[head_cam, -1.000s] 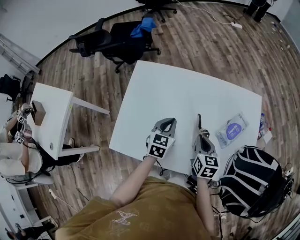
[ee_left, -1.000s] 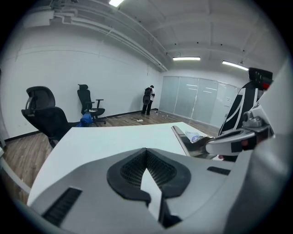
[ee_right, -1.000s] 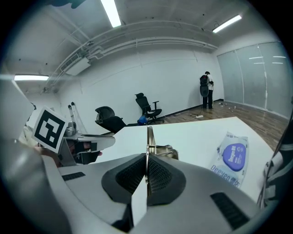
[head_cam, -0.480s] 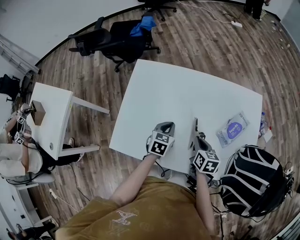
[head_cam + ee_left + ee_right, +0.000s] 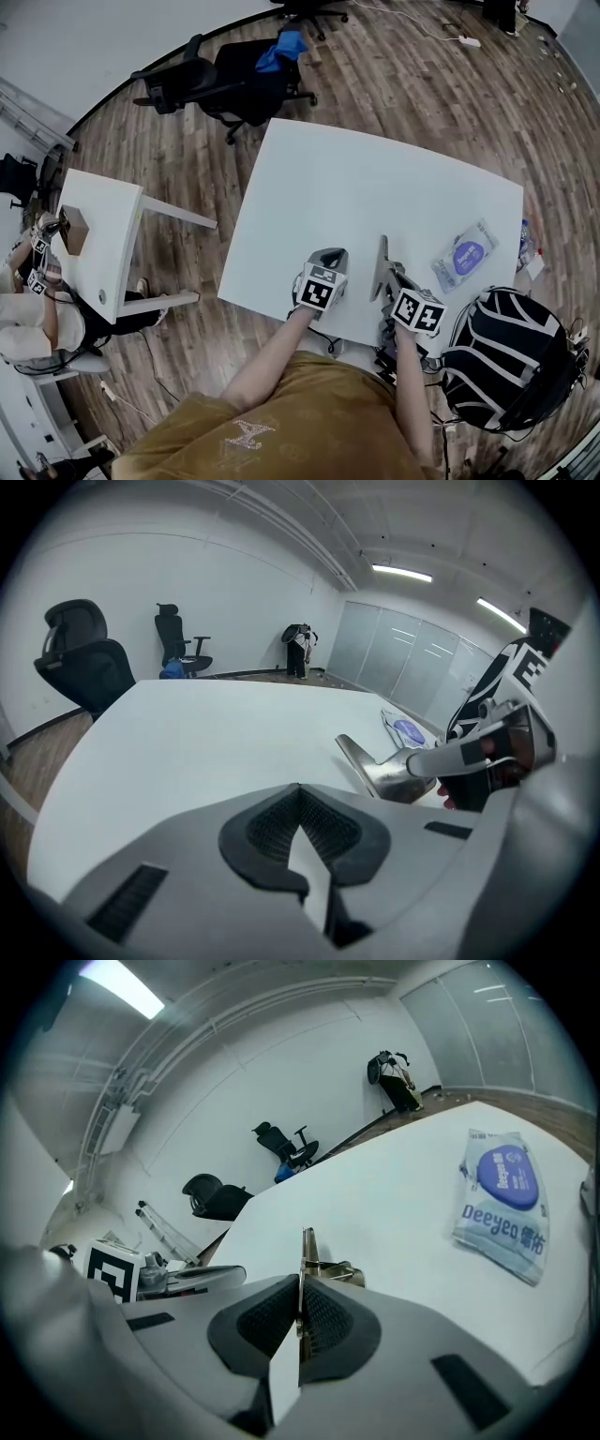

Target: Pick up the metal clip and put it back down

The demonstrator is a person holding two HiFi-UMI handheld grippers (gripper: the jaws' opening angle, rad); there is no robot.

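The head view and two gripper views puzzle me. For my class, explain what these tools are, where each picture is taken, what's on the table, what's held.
A person holds a grey two-jaw gripper in each hand. The head view looks down from the person's head; each gripper view looks along one tool's jaws. On the white table lies a plastic packet with a blue label. The right gripper is shut on the metal clip; the left gripper is shut and empty.

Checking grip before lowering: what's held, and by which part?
The right gripper pinches the metal clip by one flat end; the left gripper holds nothing.
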